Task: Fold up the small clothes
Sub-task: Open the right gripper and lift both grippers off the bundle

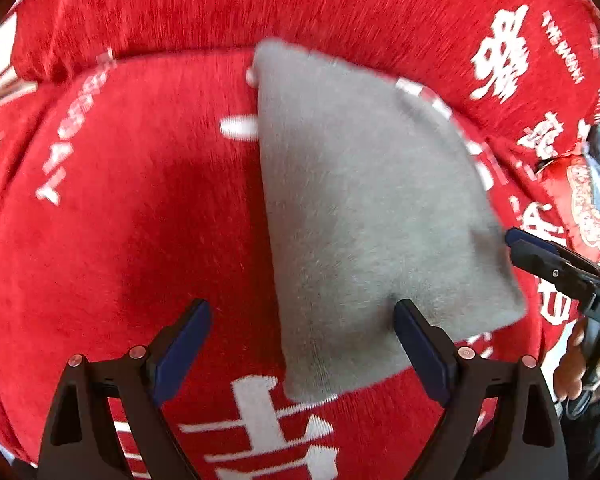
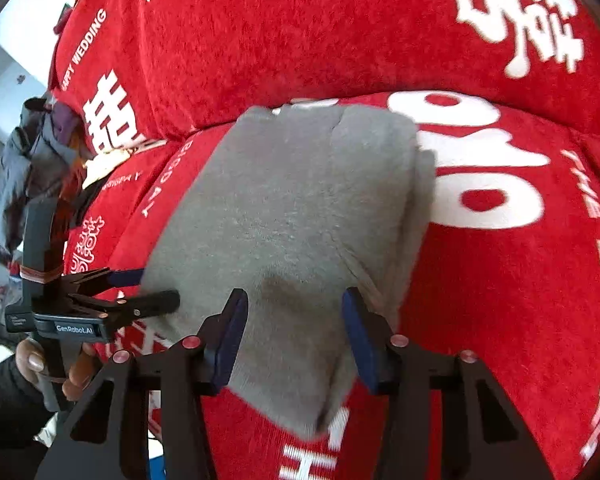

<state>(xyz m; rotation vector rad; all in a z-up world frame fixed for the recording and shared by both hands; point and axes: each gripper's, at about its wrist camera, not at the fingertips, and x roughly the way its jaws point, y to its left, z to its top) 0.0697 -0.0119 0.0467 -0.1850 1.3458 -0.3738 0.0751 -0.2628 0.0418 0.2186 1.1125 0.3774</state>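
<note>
A grey knitted garment lies folded on the red seat cushion. In the left wrist view my left gripper hangs open over the garment's near corner, one finger over the grey cloth and the other over bare red fabric, gripping nothing. My right gripper shows at the garment's right edge. The right wrist view has the same garment running between the fingers of my right gripper. Its jaws stand apart, the pads clear of the cloth. My left gripper sits open at the garment's left edge, a hand holding it.
The red cover with white characters also drapes the backrest behind the garment. A heap of grey and purple clothes lies far left in the right wrist view. A red patterned cushion sits at the right edge of the left wrist view.
</note>
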